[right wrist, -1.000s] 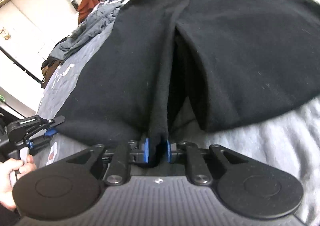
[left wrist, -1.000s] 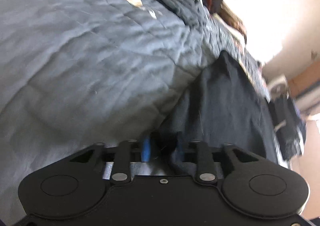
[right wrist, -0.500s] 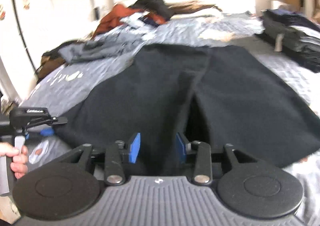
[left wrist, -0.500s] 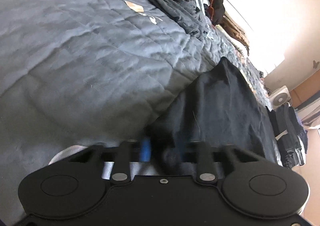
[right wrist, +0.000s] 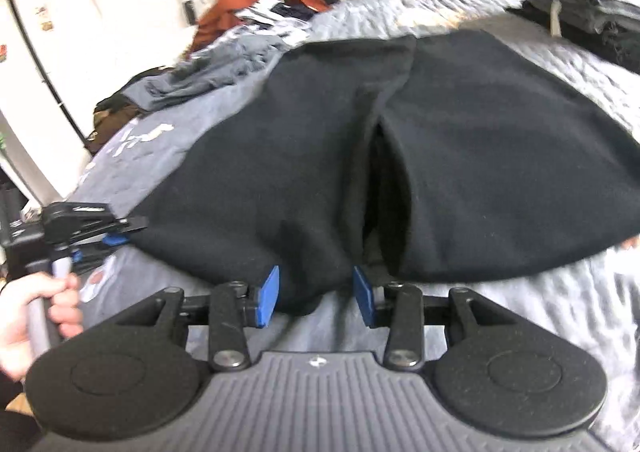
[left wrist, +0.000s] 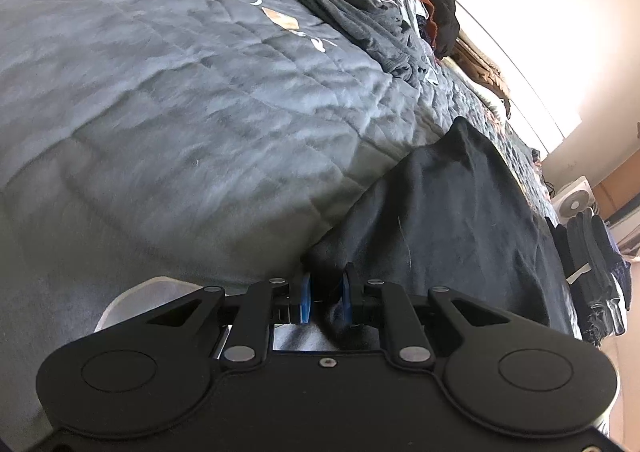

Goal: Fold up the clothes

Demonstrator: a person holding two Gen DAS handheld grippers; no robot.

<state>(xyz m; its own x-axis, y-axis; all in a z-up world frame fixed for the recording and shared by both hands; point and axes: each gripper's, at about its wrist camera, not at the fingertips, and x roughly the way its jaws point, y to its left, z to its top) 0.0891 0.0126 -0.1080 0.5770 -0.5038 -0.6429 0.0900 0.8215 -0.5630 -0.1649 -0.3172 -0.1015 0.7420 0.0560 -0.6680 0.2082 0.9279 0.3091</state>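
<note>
The black garment (right wrist: 440, 155) lies spread on the grey quilted bed (left wrist: 180, 111), directly ahead of both tongs. The left tongs (left wrist: 326, 298) are clenched on the garment's near corner, cloth bunched between the blue pads. The right tongs (right wrist: 316, 298) are released and opening (the near hem lies between the pads, untouched). Beyond the garment lie unfolded clothes (right wrist: 256, 23); a folded stack (right wrist: 580, 11) sits far right.

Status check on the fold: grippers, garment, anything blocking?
Left gripper shut on black garment corner. Right gripper fingers opening, fabric edge between them, not pinched. Garment flat on gray quilt. Nothing blocking.
</note>
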